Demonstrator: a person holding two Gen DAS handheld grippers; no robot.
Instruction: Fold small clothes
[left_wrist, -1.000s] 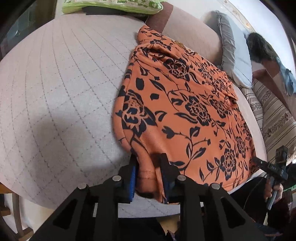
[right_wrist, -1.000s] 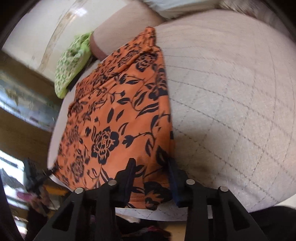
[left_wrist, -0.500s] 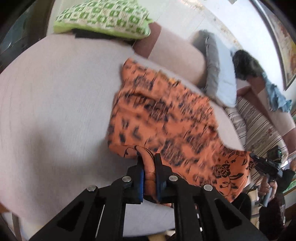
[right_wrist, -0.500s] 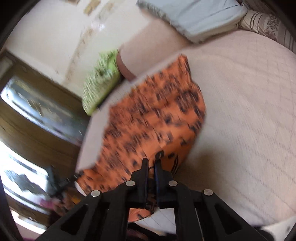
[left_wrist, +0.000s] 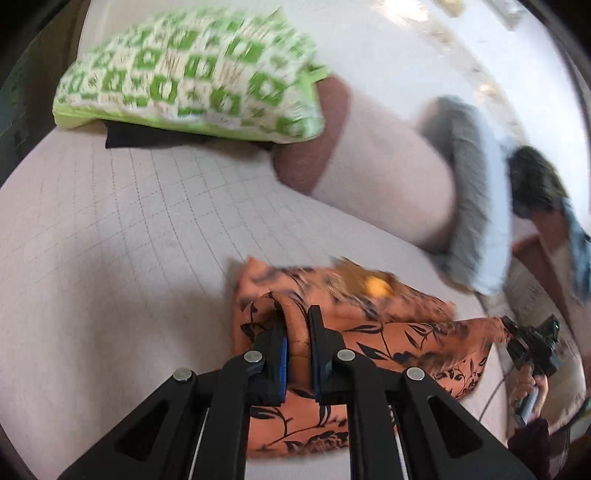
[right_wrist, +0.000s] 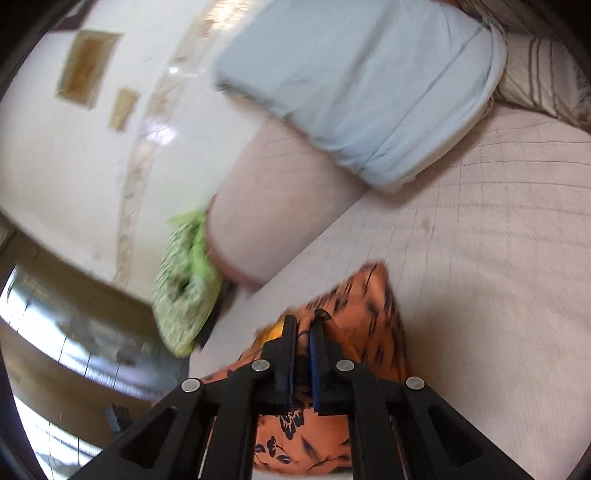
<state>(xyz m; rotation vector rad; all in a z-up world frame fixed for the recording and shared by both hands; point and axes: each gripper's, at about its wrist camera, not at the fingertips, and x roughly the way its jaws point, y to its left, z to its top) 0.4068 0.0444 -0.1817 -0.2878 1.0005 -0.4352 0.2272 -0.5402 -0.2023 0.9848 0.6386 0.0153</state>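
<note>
Left wrist: left gripper (left_wrist: 297, 325) pinched on a bunched fold of the orange floral garment (left_wrist: 388, 332), which lies doubled over on the quilted, grid-stitched bed (left_wrist: 110, 229). Green checked pillow (left_wrist: 192, 70) at the back; motion blur smears the far right.

Right wrist: right gripper (right_wrist: 303, 328) nearly closed, clamping the garment's thin edge (right_wrist: 365, 306). Pale blue pillow (right_wrist: 369, 81) above, soft, blurred.

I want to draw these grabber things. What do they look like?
The left gripper and the right gripper look alike: black angular plastic arms with triangle cut-outs, round silver bolt heads, and two flat black fingers lined with blue pads. Thin silver rods run underneath. No cables or sleeves show.
</note>
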